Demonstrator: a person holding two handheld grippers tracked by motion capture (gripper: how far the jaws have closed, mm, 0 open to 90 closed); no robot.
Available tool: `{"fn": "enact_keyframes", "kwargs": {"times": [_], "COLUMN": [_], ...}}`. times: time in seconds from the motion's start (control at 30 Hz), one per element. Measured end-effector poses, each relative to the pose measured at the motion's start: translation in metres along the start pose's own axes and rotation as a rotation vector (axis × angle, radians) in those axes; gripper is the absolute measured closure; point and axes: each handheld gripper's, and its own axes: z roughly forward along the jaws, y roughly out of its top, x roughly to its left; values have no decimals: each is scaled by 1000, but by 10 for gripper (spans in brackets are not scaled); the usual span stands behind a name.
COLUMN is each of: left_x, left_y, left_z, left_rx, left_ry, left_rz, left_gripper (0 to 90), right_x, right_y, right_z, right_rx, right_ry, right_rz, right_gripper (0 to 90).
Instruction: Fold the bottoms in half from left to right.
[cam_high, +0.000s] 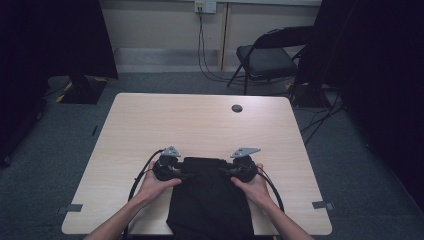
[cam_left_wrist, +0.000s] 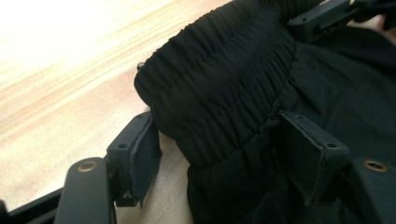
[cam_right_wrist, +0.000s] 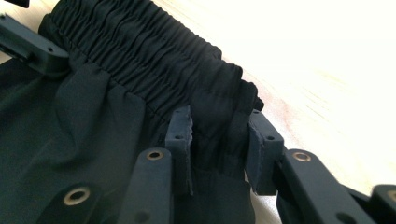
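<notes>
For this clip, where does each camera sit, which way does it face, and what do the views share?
High view: above the person's side, looking forward and down on the table; forearms, left gripper and right gripper show.
Left gripper view: rides that gripper, facing the black garment; its fingers straddle the waistband's end.
Right gripper view: rides its gripper; fingers pinch the other end.
Shared: the elastic waistband.

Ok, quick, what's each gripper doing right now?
Left gripper: open, jaws apart around the black garment's elastic waistband corner.
Right gripper: closed on the waistband's other corner.
</notes>
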Motion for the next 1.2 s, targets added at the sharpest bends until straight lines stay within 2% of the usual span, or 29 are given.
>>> {"fn": "enact_keyframes", "kwargs": {"times": [0.2,0.3,0.43,0.5,0.6,0.63,0.7,0.73,0.93,1.13,1.2], "left_x": [-3,-4,-2,-1,2,3,4,7,2,6,8], "left_y": [0,2,4,7,12,14,16,21,30,43,47], "left_z": [1,2,3,0,-13,-16,-19,-27,-39,-49,-51], "left_rx": [6,7,-4,-6,-60,-68,-78,-116,-157,-223,-260], "left_ry": [36,54,38,43,43,43,51,60,109,124,129], "left_rz": [28,52,57,72,58,46,50,42,67,50,31], "left_gripper": [366,458,589,624,659,665,667,669,666,663,663], "right_x": [-1,-1,-1,0,0,0,1,2,3,1,0], "right_y": [-1,-1,1,4,14,18,25,30,41,57,64], "right_z": [0,0,0,1,-1,-3,-6,-9,-20,-31,-34], "right_rx": [-10,-13,-17,-18,-49,-72,-102,-122,-194,-257,-273], "right_ry": [6,2,-5,-10,-8,2,10,14,28,29,29], "right_rz": [20,31,48,55,58,64,68,67,81,80,74], "right_gripper": [667,683,722,734,750,759,761,762,765,765,765]}}
